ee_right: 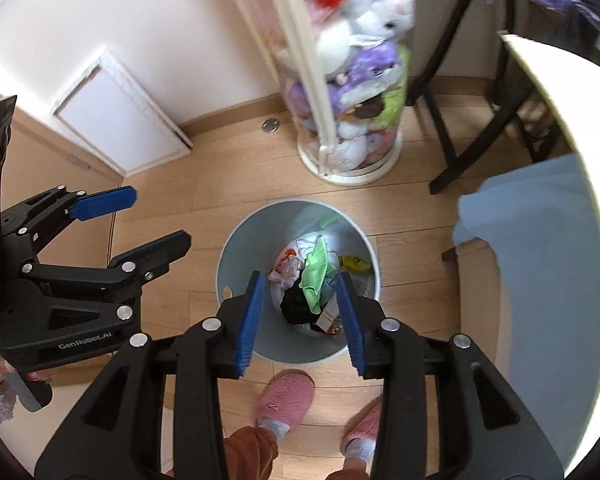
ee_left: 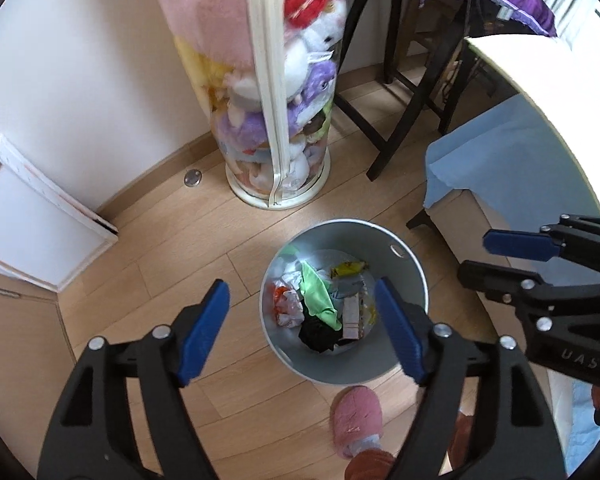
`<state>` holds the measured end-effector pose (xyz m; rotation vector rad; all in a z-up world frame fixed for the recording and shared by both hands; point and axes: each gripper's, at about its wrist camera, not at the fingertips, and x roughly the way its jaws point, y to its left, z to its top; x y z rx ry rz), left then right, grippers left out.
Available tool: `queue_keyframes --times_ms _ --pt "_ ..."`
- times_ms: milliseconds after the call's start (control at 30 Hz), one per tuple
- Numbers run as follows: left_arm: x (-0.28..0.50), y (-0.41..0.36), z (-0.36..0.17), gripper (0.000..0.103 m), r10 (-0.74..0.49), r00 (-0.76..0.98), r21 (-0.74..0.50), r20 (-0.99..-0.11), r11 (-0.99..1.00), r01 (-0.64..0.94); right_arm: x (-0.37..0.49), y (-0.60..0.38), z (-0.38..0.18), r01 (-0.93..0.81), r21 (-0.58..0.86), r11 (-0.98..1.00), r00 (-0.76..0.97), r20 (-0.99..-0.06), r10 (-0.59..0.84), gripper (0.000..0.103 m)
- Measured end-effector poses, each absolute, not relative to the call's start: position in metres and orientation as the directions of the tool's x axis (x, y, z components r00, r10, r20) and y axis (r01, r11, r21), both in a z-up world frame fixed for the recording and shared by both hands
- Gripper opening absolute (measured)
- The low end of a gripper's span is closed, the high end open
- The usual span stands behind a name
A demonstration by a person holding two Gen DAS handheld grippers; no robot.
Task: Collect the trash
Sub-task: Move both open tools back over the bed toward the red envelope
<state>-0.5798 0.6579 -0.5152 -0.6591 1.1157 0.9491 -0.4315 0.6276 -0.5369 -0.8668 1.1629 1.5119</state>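
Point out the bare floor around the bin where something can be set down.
Bare floor lies left of the bin, bordered by the leaning white panel and the wall. A narrower strip separates the bin from the plush toy tube. Crowded: pink slippers below the bin, dark chair legs and blue-covered furniture to the right.

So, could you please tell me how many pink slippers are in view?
2. One slipper sits on the floor just below the bin; the other slipper is to its right, partly hidden behind the right gripper.
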Motion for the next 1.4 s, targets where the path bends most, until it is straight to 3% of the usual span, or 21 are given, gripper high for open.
queue_keyframes --times_ms 67,200,500,1000,1167,1400 --pt "-0.57 0.656 -0.501 0.077 0.3 0.149 0.019 -0.942 0.493 -0.87 -0.422 0.619 -0.523 -0.971 0.239 0.001 -0.227 -0.926 0.302 0.037" --pt "-0.536 0.649 -0.475 0.078 0.329 0.165 0.061 -0.93 0.58 -0.812 -0.392 0.594 -0.49 -0.973 0.203 0.11 -0.151 -0.919 0.363 0.048" --pt "-0.416 0.611 -0.394 0.077 0.32 0.33 0.059 -0.888 0.792 -0.608 -0.29 0.503 -0.407 -0.872 0.155 0.464 0.069 -0.9 0.43 0.048" --pt "-0.19 0.463 -0.259 0.077 0.159 0.526 0.066 -0.836 0.98 -0.19 -0.095 0.282 -0.254 -0.545 0.079 0.835 0.421 -0.835 0.354 0.048" --pt "-0.124 0.398 -0.229 0.078 0.108 0.551 0.07 -0.827 0.993 -0.09 -0.041 0.207 -0.224 -0.436 0.063 0.898 0.492 -0.818 0.297 0.056" --pt "-0.044 0.33 -0.207 0.078 0.012 0.584 0.044 -0.812 0.998 0.041 0.014 0.127 -0.198 -0.281 0.053 0.958 0.567 -0.797 0.21 0.078"
